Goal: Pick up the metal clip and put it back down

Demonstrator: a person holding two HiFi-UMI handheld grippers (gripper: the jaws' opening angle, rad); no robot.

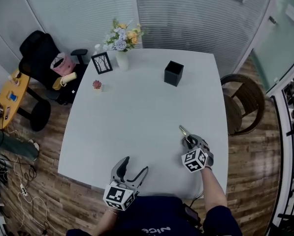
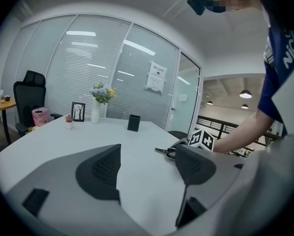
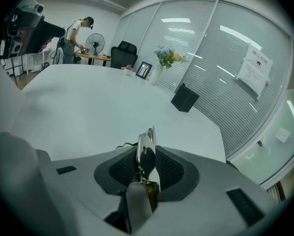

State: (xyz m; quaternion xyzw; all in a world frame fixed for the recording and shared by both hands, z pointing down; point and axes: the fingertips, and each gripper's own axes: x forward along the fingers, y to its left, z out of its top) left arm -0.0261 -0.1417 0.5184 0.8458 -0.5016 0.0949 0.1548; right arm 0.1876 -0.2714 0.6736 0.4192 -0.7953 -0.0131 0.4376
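Note:
The metal clip (image 3: 146, 146) is a thin silver clip with a brass-coloured end, and it stands upright between the pads of my right gripper (image 3: 147, 168), which is shut on it. In the head view the clip (image 1: 184, 132) pokes forward from the right gripper (image 1: 188, 140), low over the white table (image 1: 137, 112) near its right front corner. The left gripper view shows the clip (image 2: 162, 151) just over the tabletop. My left gripper (image 1: 136, 167) hangs at the table's front edge, open and with nothing between its fingers (image 2: 103, 168).
A black box (image 1: 173, 73), a vase of flowers (image 1: 122, 43), a picture frame (image 1: 102, 62) and a small potted plant (image 1: 97, 85) stand at the table's far side. A wooden chair (image 1: 243, 102) is at the right, a black office chair (image 1: 41, 58) at the left.

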